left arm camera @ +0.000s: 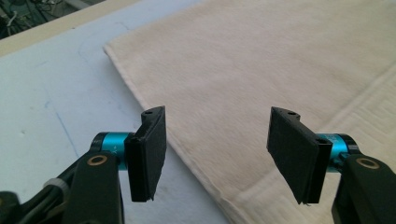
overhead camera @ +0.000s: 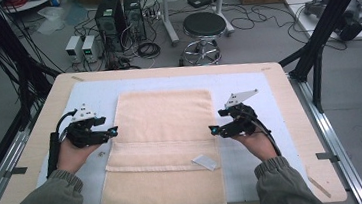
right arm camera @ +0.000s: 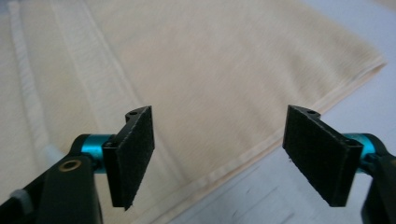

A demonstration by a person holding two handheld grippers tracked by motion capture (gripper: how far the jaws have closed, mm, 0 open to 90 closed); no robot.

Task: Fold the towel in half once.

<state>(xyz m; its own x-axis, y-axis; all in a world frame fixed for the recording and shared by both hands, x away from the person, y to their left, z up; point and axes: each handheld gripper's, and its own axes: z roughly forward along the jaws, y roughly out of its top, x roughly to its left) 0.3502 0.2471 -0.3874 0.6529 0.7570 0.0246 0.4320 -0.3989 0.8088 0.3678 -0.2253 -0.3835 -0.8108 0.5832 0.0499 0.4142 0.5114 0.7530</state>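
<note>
A cream towel (overhead camera: 165, 143) lies flat on the pale blue mat (overhead camera: 92, 93), its far half folded over the near half, with a white label (overhead camera: 205, 162) near its right edge. My left gripper (overhead camera: 114, 132) hovers at the towel's left edge, jaws open and nothing between them; its own view has the towel edge (left arm camera: 187, 154) running under the open left gripper (left arm camera: 219, 158). My right gripper (overhead camera: 213, 129) hangs at the towel's right edge, also open and holding nothing. In its own view the towel's hem (right arm camera: 252, 154) passes below the right gripper (right arm camera: 224, 161).
The mat covers a wooden table (overhead camera: 53, 101). Beyond the table's far edge stand a black stool (overhead camera: 204, 27), computer towers (overhead camera: 110, 16) and loose cables on the floor. A black frame leg (overhead camera: 328, 12) rises at the right.
</note>
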